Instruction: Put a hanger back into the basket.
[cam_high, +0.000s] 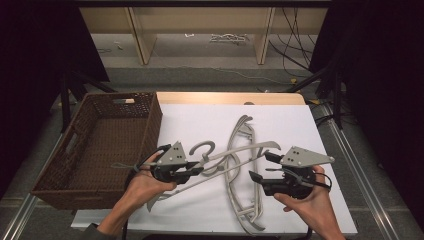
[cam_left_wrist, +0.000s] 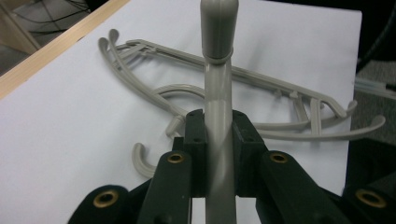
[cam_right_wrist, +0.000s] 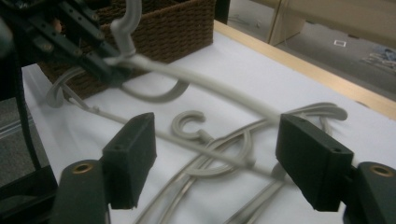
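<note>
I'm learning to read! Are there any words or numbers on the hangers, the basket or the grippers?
None: no words or numbers can be read.
The grey hangers, the brown basket, the left gripper and the right gripper all look plain.

The left gripper has its fingers pressed together around something, hand beneath; the right gripper holds its fingers wide apart, palm underneath.
</note>
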